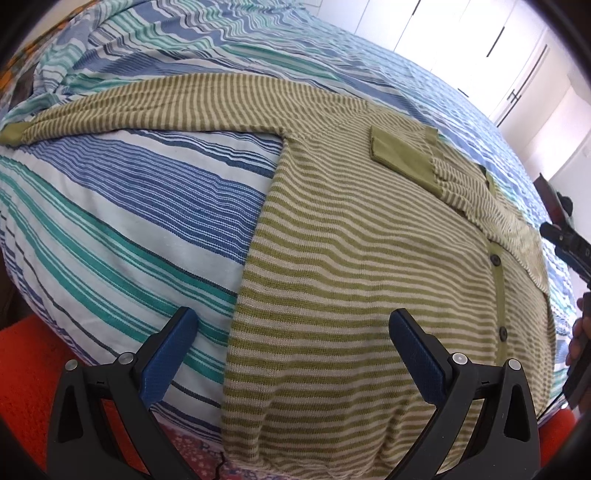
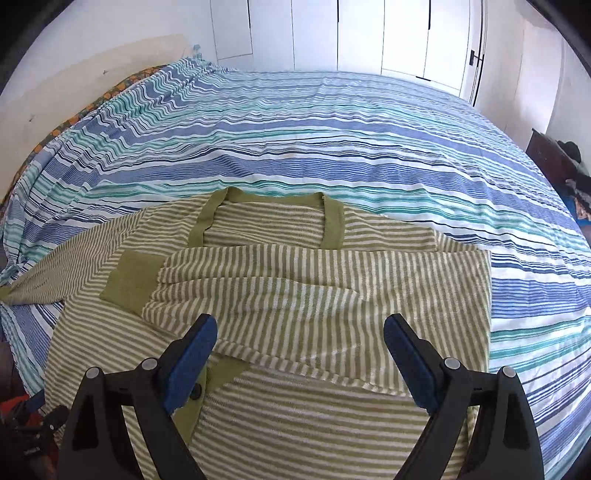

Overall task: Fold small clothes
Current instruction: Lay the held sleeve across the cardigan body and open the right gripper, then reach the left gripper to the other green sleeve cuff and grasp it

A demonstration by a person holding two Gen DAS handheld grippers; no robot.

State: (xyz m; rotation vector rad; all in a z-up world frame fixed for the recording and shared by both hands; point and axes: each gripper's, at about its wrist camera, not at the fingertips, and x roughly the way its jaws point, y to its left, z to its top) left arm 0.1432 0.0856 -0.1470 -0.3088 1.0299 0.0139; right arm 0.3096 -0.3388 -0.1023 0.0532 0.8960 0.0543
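A green-and-cream striped cardigan (image 1: 354, 258) lies flat on the striped bedspread (image 1: 129, 206). Its left sleeve (image 1: 147, 99) stretches out to the left. Its right sleeve (image 2: 295, 291) is folded across the chest, green cuff (image 2: 129, 280) at the left. My left gripper (image 1: 293, 343) is open and empty over the cardigan's lower left edge. My right gripper (image 2: 301, 347) is open and empty above the folded sleeve; it also shows at the right edge of the left wrist view (image 1: 565, 240).
The bedspread (image 2: 332, 140) covers a wide bed. White wardrobe doors (image 2: 369, 33) stand behind it. Red-orange cloth (image 1: 29, 362) lies below the bed edge. Dark furniture with clutter (image 2: 565, 158) stands at the right.
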